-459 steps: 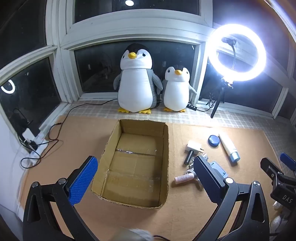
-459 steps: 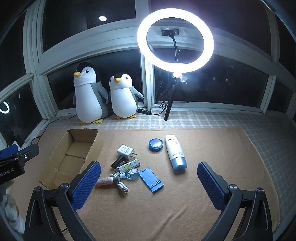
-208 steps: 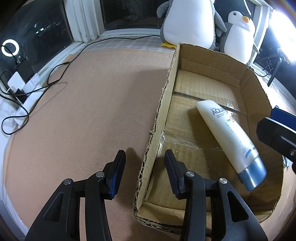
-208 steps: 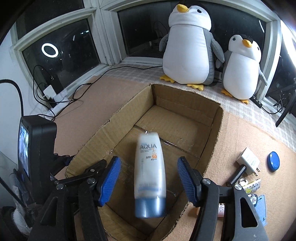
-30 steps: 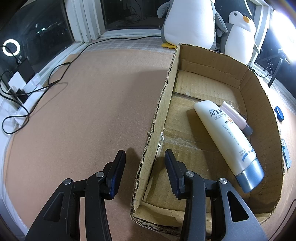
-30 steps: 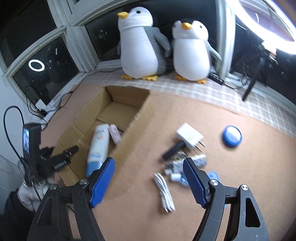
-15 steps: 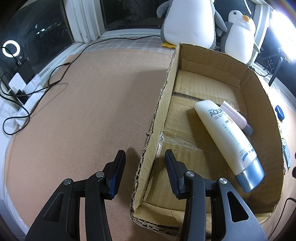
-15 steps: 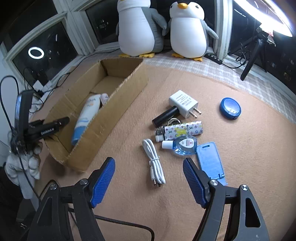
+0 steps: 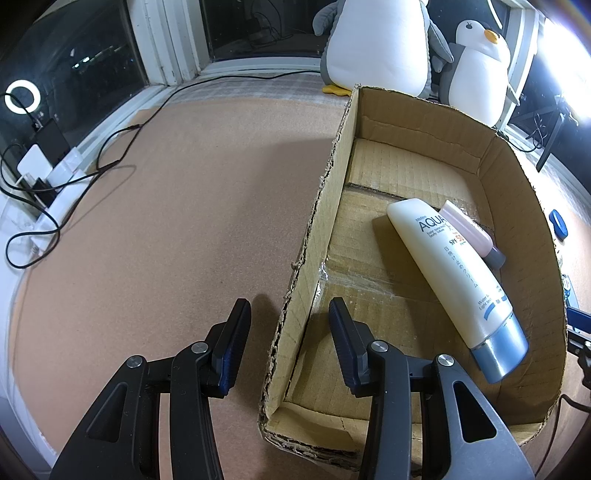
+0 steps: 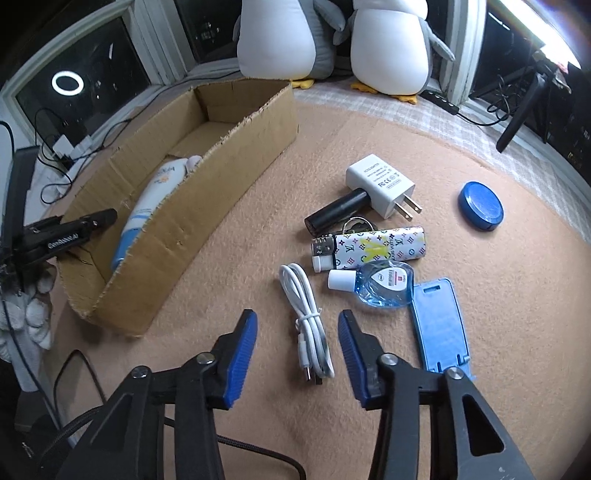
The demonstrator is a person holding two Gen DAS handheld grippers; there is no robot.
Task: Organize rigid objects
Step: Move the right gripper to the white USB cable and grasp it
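A cardboard box (image 9: 517, 206) holds a white sunscreen tube (image 9: 443, 266) and a small pink tube (image 9: 469, 230). My left gripper (image 9: 288, 304) straddles the box's near left wall, with a gap visible on each side of the cardboard. In the right wrist view the box (image 10: 207, 195) lies to the left. My right gripper (image 10: 297, 315) hovers low over a coiled white cable (image 10: 295, 284). Its jaws are closing with the cable between them, and the pads are not touching it.
On the tan mat beside the cable lie a patterned lighter (image 10: 380, 245), a clear blue bottle (image 10: 380, 286), a blue phone stand (image 10: 439, 325), a white charger (image 10: 376, 182), a black cylinder (image 10: 338, 212) and a blue round tin (image 10: 480, 206). Two plush penguins (image 10: 277, 33) stand behind. Wires (image 9: 37, 173) trail at the left.
My right gripper has come down over the white cable and its jaws have narrowed around it. The left gripper and the box have not moved.
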